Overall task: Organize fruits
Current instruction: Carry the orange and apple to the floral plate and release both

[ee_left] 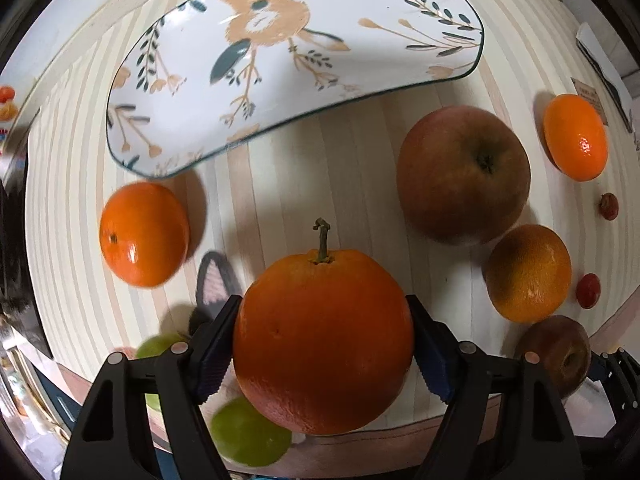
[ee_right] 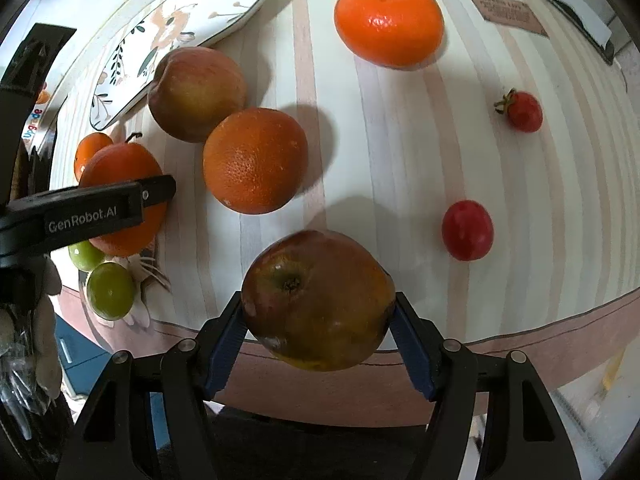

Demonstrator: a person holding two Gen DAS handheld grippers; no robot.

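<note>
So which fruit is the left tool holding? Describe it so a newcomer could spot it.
Start at the floral plate on the striped tablecloth. Nearer the camera, between the left tool's blue pads, sits a large orange. Unlike the other oranges and mandarins around it, it has a short woody stem sticking up.

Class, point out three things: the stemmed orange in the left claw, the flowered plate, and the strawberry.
Stemmed orange (ee_left: 324,344), left wrist view, centre of its peel.
Flowered plate (ee_left: 360,68), left wrist view, bare white patch.
Strawberry (ee_right: 525,112), right wrist view, red body.

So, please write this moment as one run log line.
left gripper: shut on stemmed orange | right gripper: shut on dark apple | plate: empty
</note>
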